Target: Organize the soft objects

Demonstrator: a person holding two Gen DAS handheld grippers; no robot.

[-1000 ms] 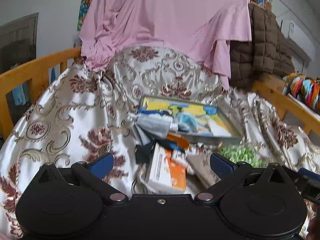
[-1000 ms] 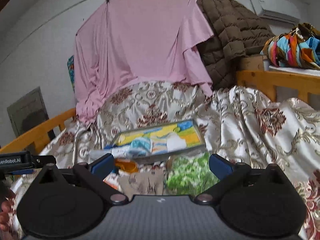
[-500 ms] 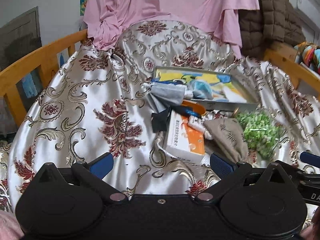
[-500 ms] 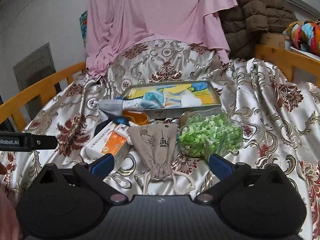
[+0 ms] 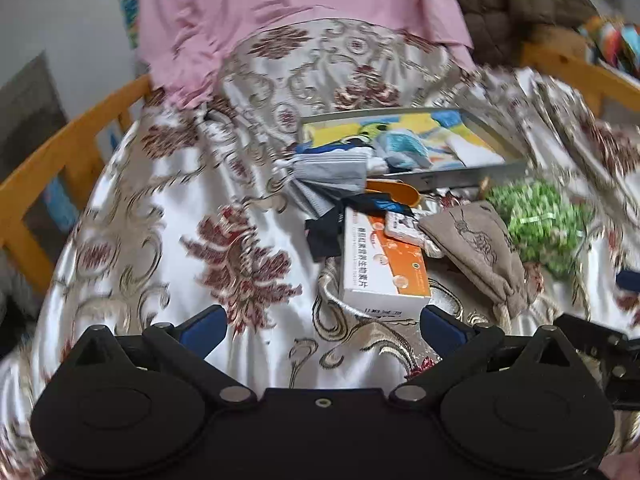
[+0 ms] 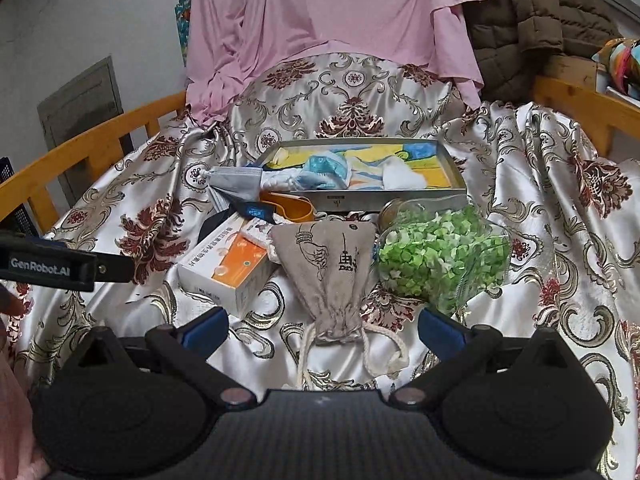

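A beige drawstring pouch [image 6: 330, 270] lies on the satin cloth just ahead of my open, empty right gripper [image 6: 322, 330]; it also shows in the left wrist view [image 5: 478, 250]. A grey face mask [image 6: 236, 182] hangs over the left end of a metal tray [image 6: 384, 194] that holds blue and white soft items. My left gripper [image 5: 322, 326] is open and empty, short of a white and orange box [image 5: 380, 264]. A clear bag of green bits [image 6: 442, 254] lies right of the pouch.
An orange scoop [image 6: 294, 206] and a dark blue mask [image 6: 256, 212] lie between box and tray. Wooden rails [image 6: 92, 148] border the bed on both sides. A pink sheet [image 6: 332, 12] and a brown quilted jacket [image 6: 536, 20] hang behind.
Both grippers have pulled back and risen from the pile, so the objects look farther away and more cloth shows in front. Both stay open.
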